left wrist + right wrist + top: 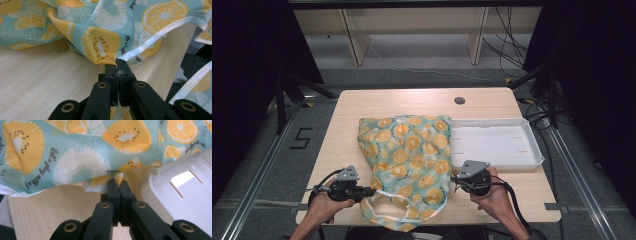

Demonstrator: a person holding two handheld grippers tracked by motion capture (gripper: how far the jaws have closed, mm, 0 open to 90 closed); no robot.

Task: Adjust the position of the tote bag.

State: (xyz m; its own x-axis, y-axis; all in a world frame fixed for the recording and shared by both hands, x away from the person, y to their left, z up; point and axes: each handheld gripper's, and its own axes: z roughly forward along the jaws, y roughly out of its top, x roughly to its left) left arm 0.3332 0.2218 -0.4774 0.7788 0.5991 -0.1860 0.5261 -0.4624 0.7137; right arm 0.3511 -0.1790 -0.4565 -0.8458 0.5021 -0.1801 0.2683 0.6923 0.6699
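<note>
now the teal fabric bag printed with orange and kiwi slices lies crumpled on the pale wooden table, its right edge lapping against the white rectangular plastic tray, which sits just beside the bag toward the table's right side. relative to the bag, a small round dark hole in the tabletop lies beyond its far right corner, well apart from it.

the left gripper meets the bag at its near left corner, by the white-trimmed handle loop that curls along the bag's near edge at the table's front. in the left gripper view its black jaws stand pressed together, clamped on a fold of the bag where the white binding tape runs into the pinch; a sliver of fabric shows between the jaws lower down.

the right gripper meets the bag at its right edge, in the narrow space between the bag and the tray's near left corner. in the right gripper view its jaws are closed tight on a small peak of the bag's hem, with the tray's rounded corner just beside the pinch.

each gripper is held by a hand coming in from the near side of the bag, the left hand and the right hand well apart, with the bag between them.
</note>
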